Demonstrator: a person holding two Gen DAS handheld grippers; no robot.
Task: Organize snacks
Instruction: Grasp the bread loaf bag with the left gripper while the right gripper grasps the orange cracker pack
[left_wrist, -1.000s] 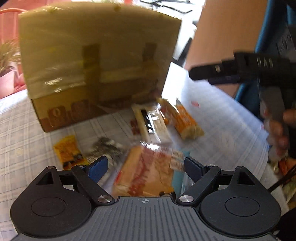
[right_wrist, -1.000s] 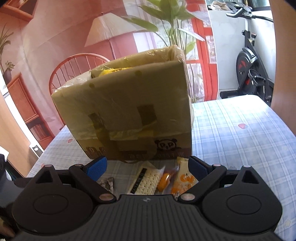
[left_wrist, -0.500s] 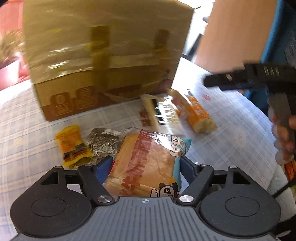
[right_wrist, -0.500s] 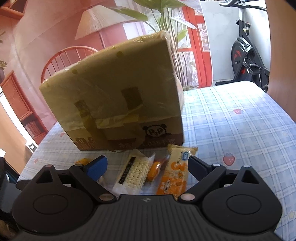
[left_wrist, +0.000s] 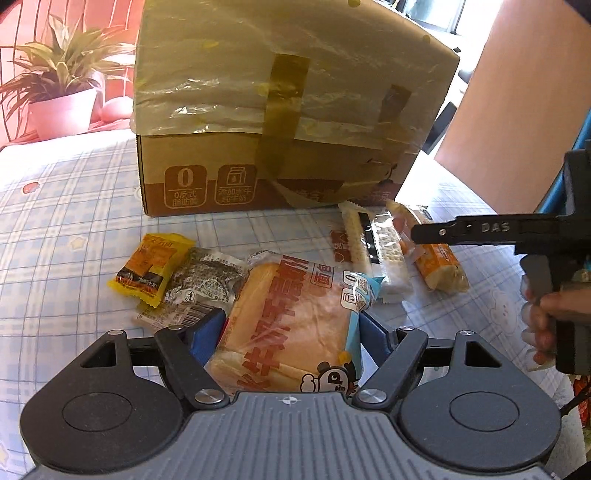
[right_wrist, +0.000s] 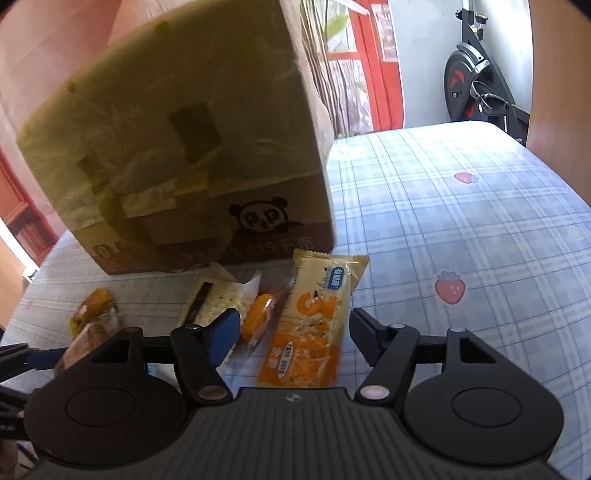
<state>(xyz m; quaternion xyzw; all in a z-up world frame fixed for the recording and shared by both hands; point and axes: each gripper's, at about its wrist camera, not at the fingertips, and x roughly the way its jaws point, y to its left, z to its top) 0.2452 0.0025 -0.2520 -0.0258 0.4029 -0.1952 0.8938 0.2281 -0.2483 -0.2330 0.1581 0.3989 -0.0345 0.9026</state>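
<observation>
Currently my left gripper (left_wrist: 291, 328) pinches the clear-wrapped bread loaf packet (left_wrist: 295, 321). My right gripper (right_wrist: 291, 332), jaws just closing but still spread, straddles the orange-and-cream snack bar wrapper (right_wrist: 310, 325) without touching it.

The left gripper (left_wrist: 291, 334) has closed in on the bread pack (left_wrist: 295, 325): 1 second ago its jaws stood wide with the pack ahead of them; now the pack sits between them, both pads against its sides. The right gripper (right_wrist: 293, 330) has dropped toward the table (right_wrist: 461, 229), the box (right_wrist: 184, 147) now looming above it. Its jaws have just been closing, and the orange bar (right_wrist: 310, 325) and the round orange snack (right_wrist: 258, 319) lie between them, not yet pinched.
</observation>
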